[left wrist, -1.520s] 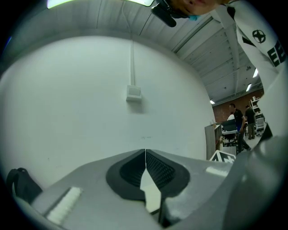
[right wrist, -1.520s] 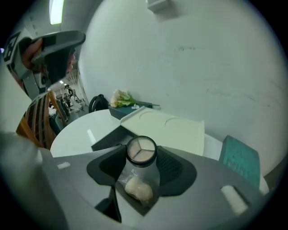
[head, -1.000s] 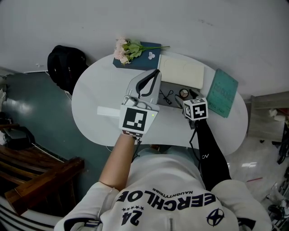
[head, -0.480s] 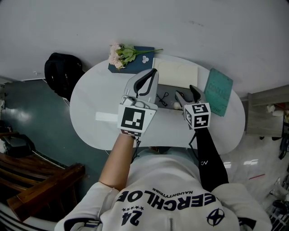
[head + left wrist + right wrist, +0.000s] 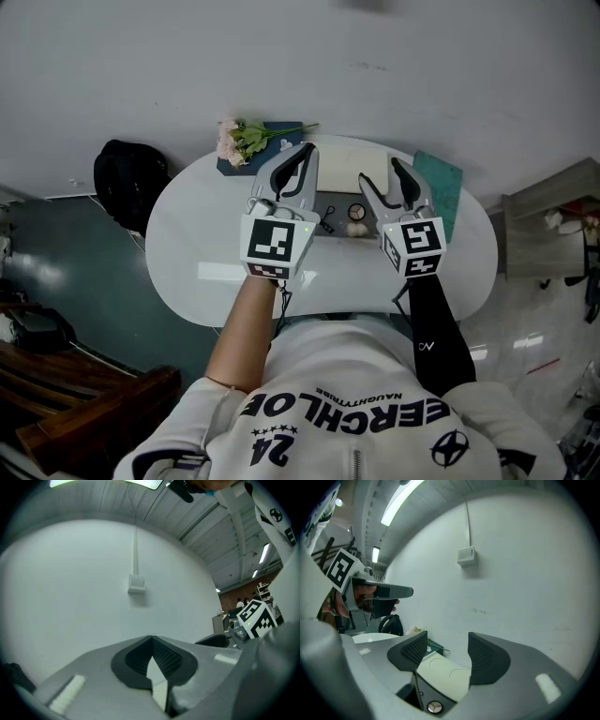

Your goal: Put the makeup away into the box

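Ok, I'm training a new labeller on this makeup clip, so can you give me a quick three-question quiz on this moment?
1. True or false: the right gripper is shut on a piece of makeup.
2. In the head view, what lies on the table just right of the open box?
A. a teal notebook
B. a laptop
C. a mug
3. Which gripper has its jaws together, with nothing between them?

Key
1. False: its jaws stand apart and empty.
2. A.
3. The left gripper.
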`<action>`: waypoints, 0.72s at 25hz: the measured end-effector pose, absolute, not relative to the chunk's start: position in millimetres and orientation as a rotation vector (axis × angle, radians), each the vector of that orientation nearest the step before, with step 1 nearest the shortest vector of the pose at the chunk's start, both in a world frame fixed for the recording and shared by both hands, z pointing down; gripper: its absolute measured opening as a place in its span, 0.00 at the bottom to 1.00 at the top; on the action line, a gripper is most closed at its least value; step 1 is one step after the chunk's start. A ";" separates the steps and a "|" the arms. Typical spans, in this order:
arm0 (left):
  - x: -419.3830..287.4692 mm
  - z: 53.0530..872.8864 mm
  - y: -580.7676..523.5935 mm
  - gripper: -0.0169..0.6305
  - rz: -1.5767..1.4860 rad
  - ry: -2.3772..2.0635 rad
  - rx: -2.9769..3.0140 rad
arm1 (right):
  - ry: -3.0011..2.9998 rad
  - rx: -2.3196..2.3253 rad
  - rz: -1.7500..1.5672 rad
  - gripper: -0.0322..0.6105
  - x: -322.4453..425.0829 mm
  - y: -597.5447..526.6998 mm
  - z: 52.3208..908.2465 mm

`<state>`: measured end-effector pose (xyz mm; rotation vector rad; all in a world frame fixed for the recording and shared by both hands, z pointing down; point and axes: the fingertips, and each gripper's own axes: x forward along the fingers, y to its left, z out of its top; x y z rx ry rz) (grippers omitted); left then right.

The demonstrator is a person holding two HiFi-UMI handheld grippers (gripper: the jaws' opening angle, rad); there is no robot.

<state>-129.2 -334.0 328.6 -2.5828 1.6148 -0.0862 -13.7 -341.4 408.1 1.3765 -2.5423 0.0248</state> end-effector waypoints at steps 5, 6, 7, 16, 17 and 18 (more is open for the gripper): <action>-122.1 324.1 -330.1 0.04 -0.086 1.600 -2.580 | -2.553 1.384 0.007 0.40 -8.2 -335.8 399.8; -121.1 323.6 -328.8 0.04 -0.086 1.596 -2.581 | -2.558 1.390 0.002 0.37 -7.3 -334.9 397.6; -120.2 323.4 -327.7 0.04 -0.087 1.593 -2.581 | -2.560 1.400 -0.002 0.35 -6.2 -334.5 395.4; -120.5 326.8 -318.5 0.04 -0.094 1.595 -2.585 | -2.580 1.477 -0.079 0.10 -1.0 -327.4 377.7; -120.8 327.3 -317.9 0.04 -0.095 1.594 -2.585 | -2.583 1.472 -0.090 0.10 -2.7 -326.1 377.0; -121.3 327.5 -317.3 0.04 -0.096 1.593 -2.585 | -2.584 1.464 -0.107 0.10 -4.8 -324.5 376.1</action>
